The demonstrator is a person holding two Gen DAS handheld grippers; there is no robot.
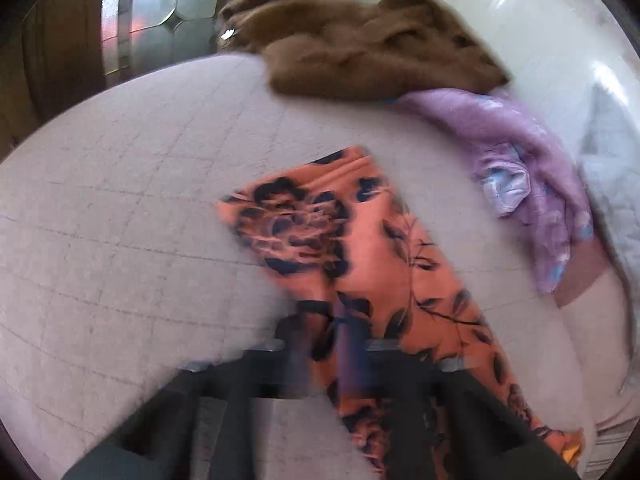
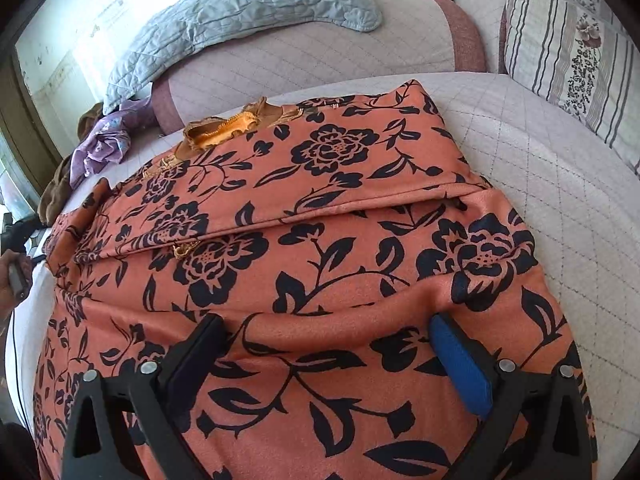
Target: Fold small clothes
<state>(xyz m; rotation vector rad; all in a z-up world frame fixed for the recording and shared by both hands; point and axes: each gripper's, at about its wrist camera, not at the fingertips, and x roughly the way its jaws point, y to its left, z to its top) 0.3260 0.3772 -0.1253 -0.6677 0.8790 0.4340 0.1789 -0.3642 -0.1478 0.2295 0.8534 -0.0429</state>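
Mid-fold: my left gripper point(image 1: 326, 344) is pinched on the orange black-flowered garment point(image 2: 320, 240), right gripper point(image 2: 328, 344) gapes wide w/ nothing held; next, carry the edge over.

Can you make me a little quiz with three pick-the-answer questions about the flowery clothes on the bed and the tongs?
1. Where is the brown fuzzy garment?
A. next to the purple garment, near the far edge of the bed
B. under the striped pillow
C. between the right tongs

2. What colour are the flowers on the orange garment?
A. white
B. green
C. black

3. How do the right tongs stand?
A. shut tight
B. wide open over the orange garment
C. gripping the grey quilted pillow

Answers:
1 A, the left wrist view shows the brown one lying right against the purple one.
2 C, dark black blooms and leaves cover the orange cloth.
3 B, the two fingers sit far apart with cloth between them, not pinched.
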